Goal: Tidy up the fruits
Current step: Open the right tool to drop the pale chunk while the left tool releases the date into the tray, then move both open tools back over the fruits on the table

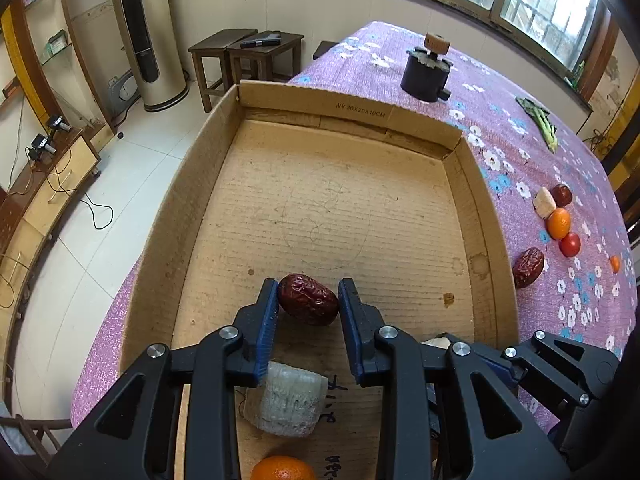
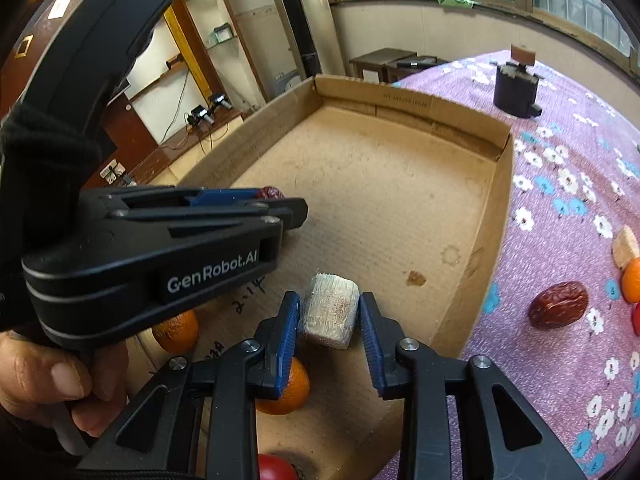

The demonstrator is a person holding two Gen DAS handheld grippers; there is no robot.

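A wrinkled red date (image 1: 308,299) is clamped between the blue pads of the left gripper (image 1: 308,304) and held low over the floor of the cardboard box (image 1: 348,108). A pale chunk of fruit (image 2: 330,311) is clamped by the right gripper (image 2: 329,316) in the same box. Already in the box are seen an orange (image 2: 285,390), a second orange (image 2: 178,330) and a tomato (image 2: 276,467). On the purple flowered cloth (image 2: 560,360), beside the box, another date (image 2: 559,304) is left.

a home: floral tablecloth (image 1: 520,132), wooden stools (image 1: 244,60), shelves (image 2: 216,40).
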